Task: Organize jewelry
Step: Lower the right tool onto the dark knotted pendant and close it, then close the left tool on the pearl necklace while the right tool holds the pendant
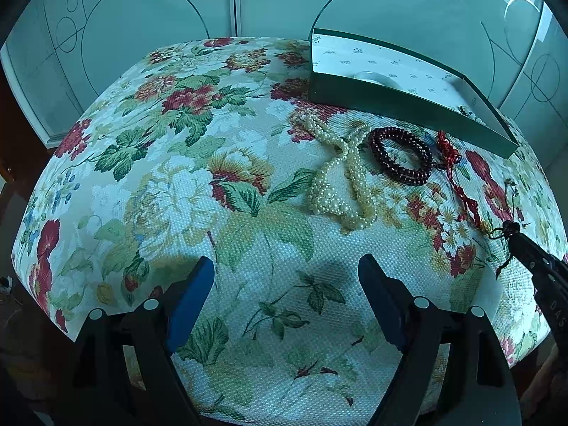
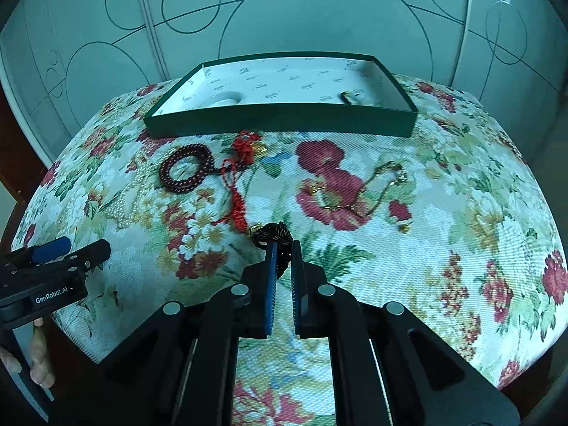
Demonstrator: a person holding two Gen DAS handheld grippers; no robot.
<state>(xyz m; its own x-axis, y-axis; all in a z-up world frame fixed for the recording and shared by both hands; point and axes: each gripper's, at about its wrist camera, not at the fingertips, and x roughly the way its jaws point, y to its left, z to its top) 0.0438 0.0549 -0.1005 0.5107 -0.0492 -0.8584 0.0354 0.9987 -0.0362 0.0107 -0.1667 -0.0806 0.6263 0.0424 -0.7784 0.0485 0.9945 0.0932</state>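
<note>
My right gripper point(image 2: 283, 248) is shut on a black braided cord bracelet point(image 2: 271, 236) with a gold charm, just above the floral cloth; it also shows in the left wrist view point(image 1: 511, 229). My left gripper point(image 1: 285, 266) is open and empty, near the table's front left. A green box point(image 2: 280, 124) with a white lining stands at the back and holds a small dark piece point(image 2: 349, 96). On the cloth lie a pearl necklace point(image 1: 340, 184), a dark red bead bracelet point(image 1: 401, 159), a red knotted cord point(image 2: 238, 191) and a gold chain point(image 2: 358, 195).
The table has a floral cloth point(image 2: 461, 213) and drops off at the near edges. Pale cabinet doors point(image 2: 319, 17) with circle lines stand behind it. The left gripper's body point(image 2: 53, 277) sits at the table's left edge in the right wrist view.
</note>
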